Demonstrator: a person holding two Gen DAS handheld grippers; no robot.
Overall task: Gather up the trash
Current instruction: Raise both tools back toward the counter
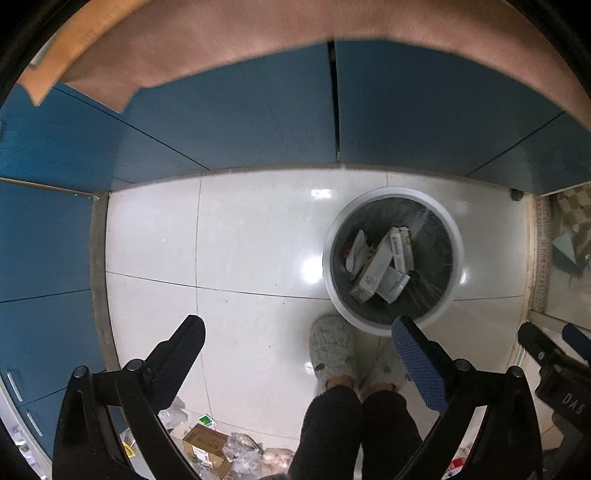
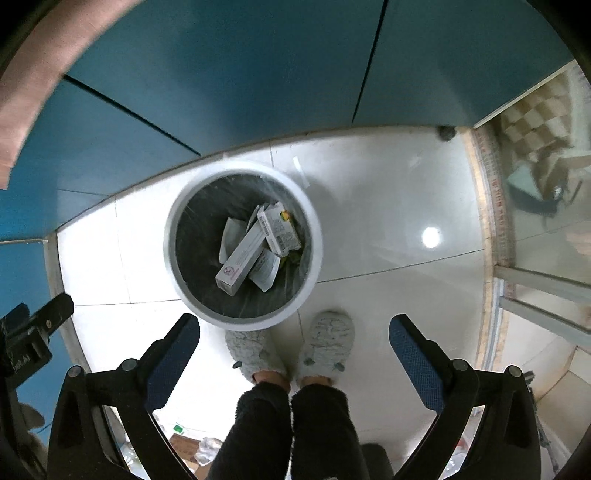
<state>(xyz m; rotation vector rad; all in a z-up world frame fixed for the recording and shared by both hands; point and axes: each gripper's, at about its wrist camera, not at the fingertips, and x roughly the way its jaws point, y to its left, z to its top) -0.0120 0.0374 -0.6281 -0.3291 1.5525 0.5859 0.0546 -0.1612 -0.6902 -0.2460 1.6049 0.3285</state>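
A round white trash bin with a dark liner stands on the tiled floor, straight below both grippers. Inside lie several white cardboard boxes and flat wrappers. My left gripper hangs open to the left of the bin, nothing between its fingers. My right gripper is open too and empty, with the bin just beyond its left finger. More trash lies on the floor near the feet: a brown carton and crumpled plastic wrappers.
A person's dark trouser legs and grey fluffy slippers stand beside the bin. Blue cabinet doors wall the far side and the left. A pinkish counter edge overhangs. A doorway threshold lies right.
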